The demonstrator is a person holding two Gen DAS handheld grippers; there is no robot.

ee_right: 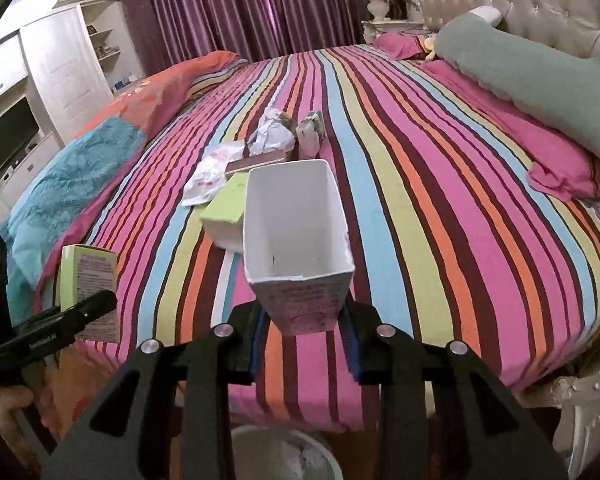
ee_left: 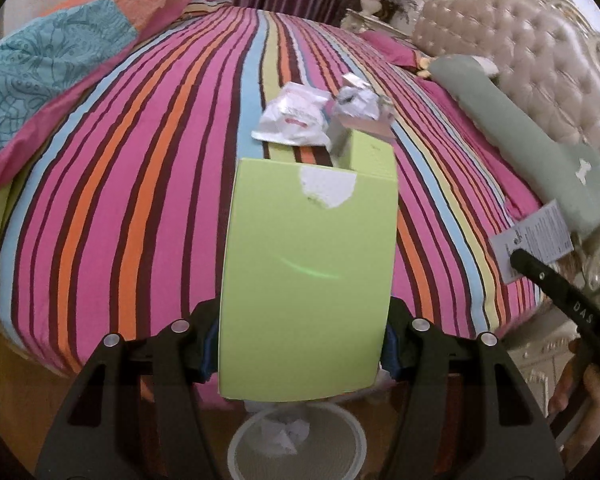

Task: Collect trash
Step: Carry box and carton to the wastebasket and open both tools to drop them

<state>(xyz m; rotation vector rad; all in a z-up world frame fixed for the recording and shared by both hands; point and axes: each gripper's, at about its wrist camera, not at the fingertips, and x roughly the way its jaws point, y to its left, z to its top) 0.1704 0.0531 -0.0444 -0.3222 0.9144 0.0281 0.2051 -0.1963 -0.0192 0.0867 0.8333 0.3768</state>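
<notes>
Left wrist view: left claw point(ee_left: 302, 344) clamped across the lower end of a green carton point(ee_left: 306, 280), held over the near edge of the striped bed point(ee_left: 140, 184), directly above a white bin point(ee_left: 296, 446) on the floor. Light, thin card, likely to crush; flat sides grip best. Crumpled wrappers point(ee_left: 296, 118) mid-bed.

Right wrist view: right claw point(ee_right: 306, 336) pinching the base of an open white carton point(ee_right: 296, 232), also over the bin point(ee_right: 284, 456). Empty, flimsy, easily dented.

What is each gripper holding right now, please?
Left gripper: shut on the green box.
Right gripper: shut on the white carton.
</notes>
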